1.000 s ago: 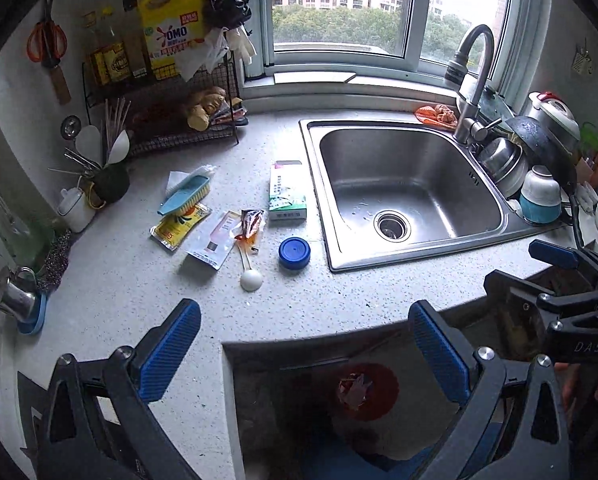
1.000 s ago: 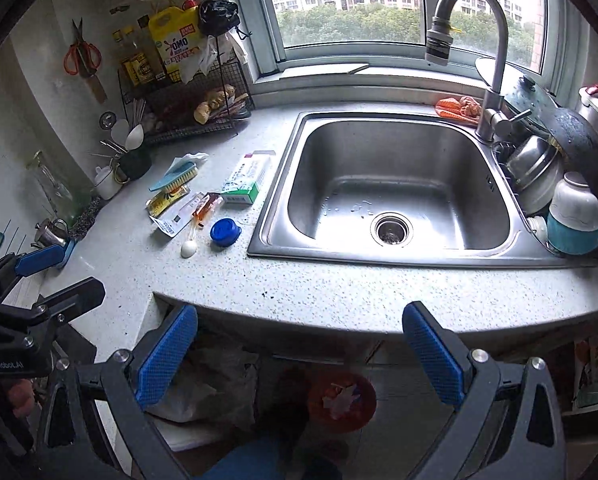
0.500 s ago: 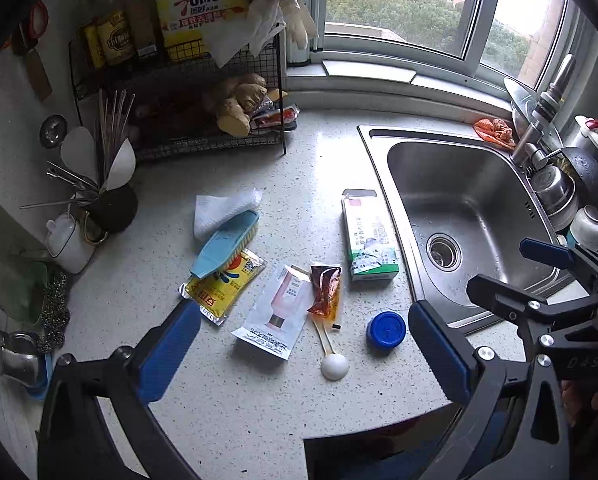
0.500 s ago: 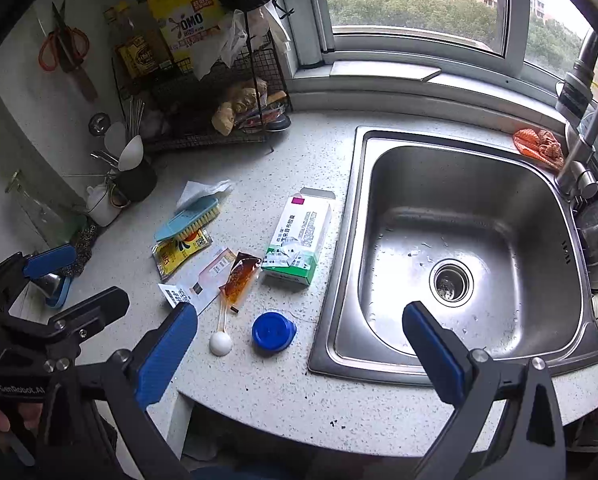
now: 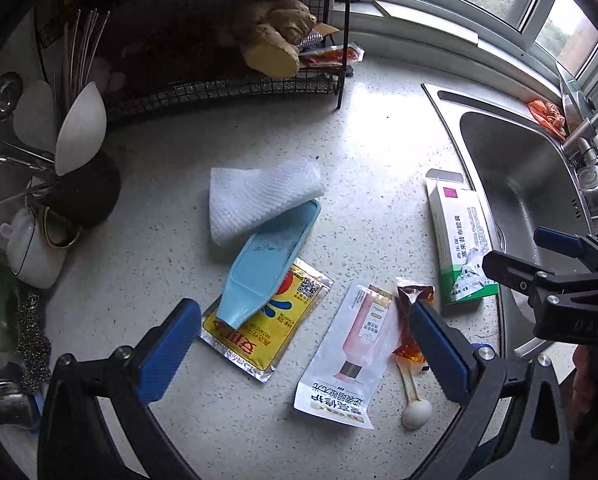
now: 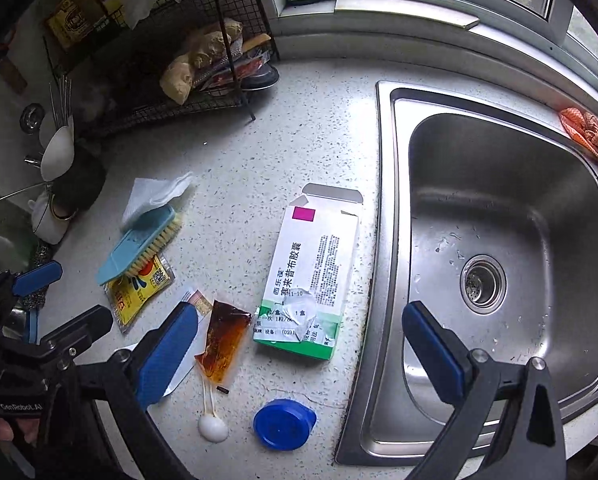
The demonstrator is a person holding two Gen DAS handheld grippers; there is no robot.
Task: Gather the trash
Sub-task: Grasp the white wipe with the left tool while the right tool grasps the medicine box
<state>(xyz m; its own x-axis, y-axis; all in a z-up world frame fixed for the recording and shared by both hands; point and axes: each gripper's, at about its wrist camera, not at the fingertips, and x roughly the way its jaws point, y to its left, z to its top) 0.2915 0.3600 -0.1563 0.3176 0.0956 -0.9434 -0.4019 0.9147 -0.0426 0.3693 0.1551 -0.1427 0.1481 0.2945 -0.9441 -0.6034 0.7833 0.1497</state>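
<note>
Trash lies on the speckled counter: a yellow sachet (image 5: 267, 328) under a blue brush (image 5: 267, 264), a white-pink packet (image 5: 351, 356), a brown sauce sachet (image 6: 223, 340), a white spoon (image 6: 213, 426), a blue cap (image 6: 285, 424), a white-green medicine box (image 6: 311, 280) and a paper towel (image 5: 259, 196). My left gripper (image 5: 305, 354) is open and empty above the yellow sachet and the packet. My right gripper (image 6: 299, 354) is open and empty above the box's near end.
A steel sink (image 6: 499, 216) lies to the right. A black wire rack (image 5: 219, 48) with ginger stands at the back. A utensil cup (image 5: 83, 192), a small white jug (image 5: 31, 248) and a steel scrubber (image 5: 31, 336) sit at the left. An orange cloth (image 6: 583, 132) lies behind the sink.
Both grippers have moved forward from beyond the counter's front edge and down over the counter. They now hover close above the trash. Both stay open.
</note>
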